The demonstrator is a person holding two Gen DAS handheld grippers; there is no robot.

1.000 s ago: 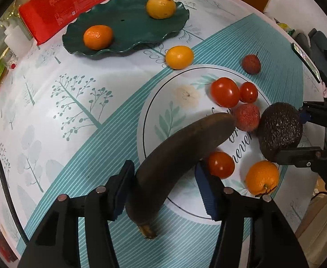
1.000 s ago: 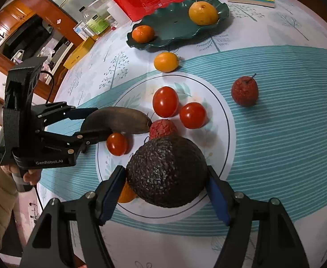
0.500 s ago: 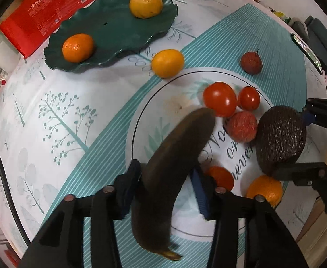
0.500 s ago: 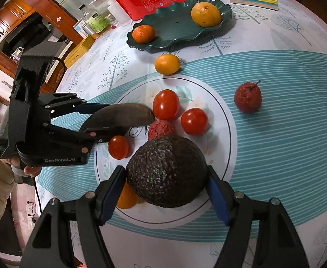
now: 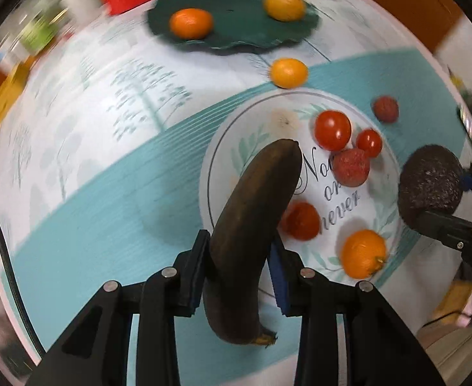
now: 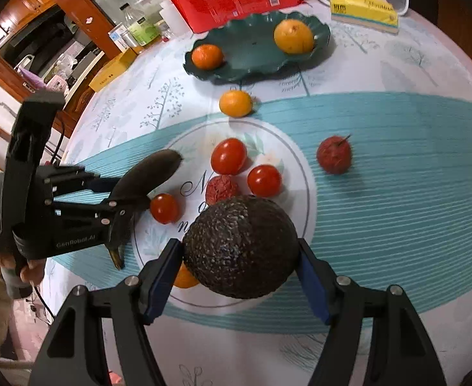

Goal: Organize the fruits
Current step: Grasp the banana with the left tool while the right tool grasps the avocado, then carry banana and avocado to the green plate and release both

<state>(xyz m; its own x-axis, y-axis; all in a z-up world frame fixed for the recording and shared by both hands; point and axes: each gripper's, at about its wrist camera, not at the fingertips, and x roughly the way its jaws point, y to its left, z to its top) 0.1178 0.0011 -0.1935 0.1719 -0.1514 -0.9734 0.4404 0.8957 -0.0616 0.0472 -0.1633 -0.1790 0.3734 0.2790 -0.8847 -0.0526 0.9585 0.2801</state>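
The left gripper (image 5: 239,273) is clamped on the blackened, overripe banana (image 5: 255,218), whose long axis runs up-frame toward the dark green wavy-edged plate (image 5: 236,43) at the top of the left view. The right gripper (image 6: 239,276) clamps the dark pebbly avocado (image 6: 240,246). That plate holds an orange mandarin (image 5: 191,23) and what seems, through blur, a yellow citrus fruit (image 5: 284,3).

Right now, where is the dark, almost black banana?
The dark, almost black banana is clamped in the left gripper, lifted above the left edge of the printed white circle, with a small red tomato just to its right.
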